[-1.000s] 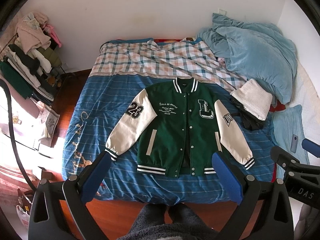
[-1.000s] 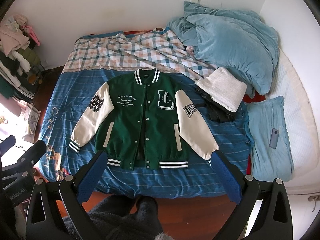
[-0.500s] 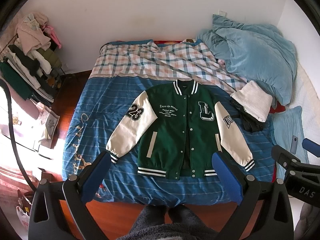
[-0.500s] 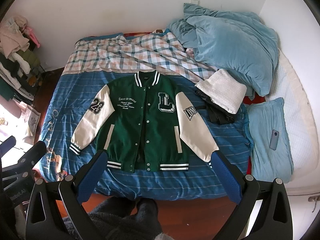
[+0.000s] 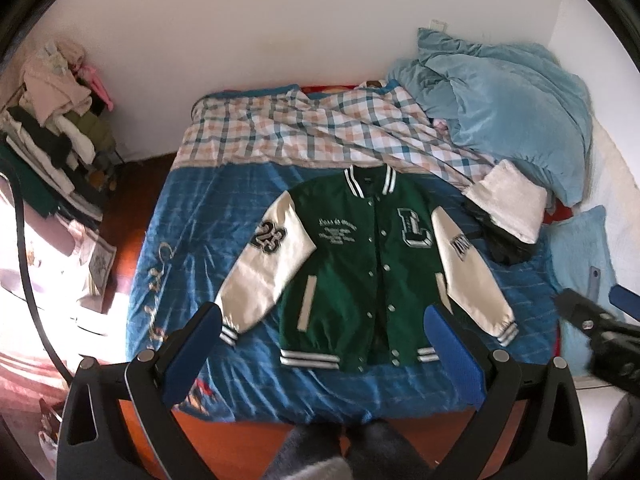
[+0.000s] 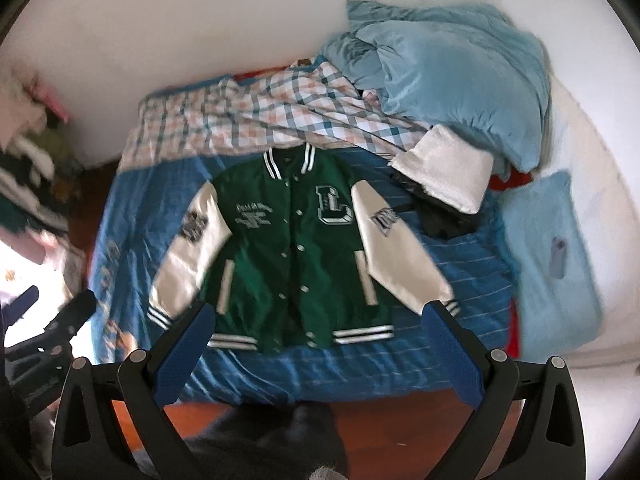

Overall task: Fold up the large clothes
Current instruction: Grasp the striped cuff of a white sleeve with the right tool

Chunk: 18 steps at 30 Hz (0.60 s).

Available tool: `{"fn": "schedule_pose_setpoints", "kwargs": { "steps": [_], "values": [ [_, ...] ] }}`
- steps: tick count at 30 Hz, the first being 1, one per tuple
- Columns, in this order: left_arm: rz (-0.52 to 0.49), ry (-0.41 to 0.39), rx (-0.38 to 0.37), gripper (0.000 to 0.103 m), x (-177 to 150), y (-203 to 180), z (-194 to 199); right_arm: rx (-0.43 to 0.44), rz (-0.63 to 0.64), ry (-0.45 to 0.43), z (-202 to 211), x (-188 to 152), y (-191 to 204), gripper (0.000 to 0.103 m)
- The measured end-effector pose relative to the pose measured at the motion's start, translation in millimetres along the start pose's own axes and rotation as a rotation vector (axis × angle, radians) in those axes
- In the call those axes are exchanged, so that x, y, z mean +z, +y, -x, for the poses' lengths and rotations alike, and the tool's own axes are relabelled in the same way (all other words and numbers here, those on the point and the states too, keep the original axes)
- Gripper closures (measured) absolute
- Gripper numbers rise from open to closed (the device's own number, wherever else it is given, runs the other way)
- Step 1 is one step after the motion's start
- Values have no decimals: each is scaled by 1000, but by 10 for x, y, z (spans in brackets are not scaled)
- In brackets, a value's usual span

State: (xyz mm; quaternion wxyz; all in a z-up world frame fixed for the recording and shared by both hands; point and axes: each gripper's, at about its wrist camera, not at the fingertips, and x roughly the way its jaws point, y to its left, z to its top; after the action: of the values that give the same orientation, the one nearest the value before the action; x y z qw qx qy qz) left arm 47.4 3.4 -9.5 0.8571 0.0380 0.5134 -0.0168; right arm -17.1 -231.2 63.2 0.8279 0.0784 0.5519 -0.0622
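Note:
A green varsity jacket (image 5: pixel 360 264) with cream sleeves lies flat and face up on the blue bedspread (image 5: pixel 192 240), collar toward the wall, hem toward me. It fills the middle of the right wrist view too, jacket (image 6: pixel 296 256). My left gripper (image 5: pixel 324 340) hangs open above the hem, holding nothing. My right gripper (image 6: pixel 320 338) is open as well, over the hem and the bed's near edge, apart from the cloth. The right gripper's body (image 5: pixel 600 332) shows at the left view's right edge.
A checked sheet (image 5: pixel 304 132) and a light blue duvet (image 5: pixel 504 112) are heaped at the head of the bed. A folded white towel (image 5: pixel 508 204) lies on dark clothing beside the jacket's sleeve. A phone (image 6: pixel 558 256) rests on a blue pillow (image 6: pixel 548 256). Clothes (image 5: pixel 48 136) pile up at left; wooden floor below.
Both grippers have moved closer to the bed; the jacket looks larger and nearer. The right wrist view is now blurred by motion. Both stay open.

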Motion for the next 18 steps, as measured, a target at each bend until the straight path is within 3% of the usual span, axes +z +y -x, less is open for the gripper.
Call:
{"fn": "schedule_pose_setpoints", "kwargs": {
  "steps": [5, 6, 10, 12, 18],
  "values": [
    [-45, -63, 126, 0, 21, -68, -719, 11, -243, -24, -653, -220, -572, 0],
    [-47, -47, 139, 0, 28, -92, -916, 9, -301, -17, -828, -272, -747, 3],
    [-28, 38, 153, 0, 20, -193, -1687, -9, -555, 67, -1718, -618, -1599, 39],
    [-19, 73, 173, 0, -32, -306, -2113, 17, -692, 106, -2189, -882, -2070, 45],
    [-3, 223, 262, 0, -233, -672, -3335, 117, -1059, 183, -3797, -1736, -3251, 45]
  ]
}}
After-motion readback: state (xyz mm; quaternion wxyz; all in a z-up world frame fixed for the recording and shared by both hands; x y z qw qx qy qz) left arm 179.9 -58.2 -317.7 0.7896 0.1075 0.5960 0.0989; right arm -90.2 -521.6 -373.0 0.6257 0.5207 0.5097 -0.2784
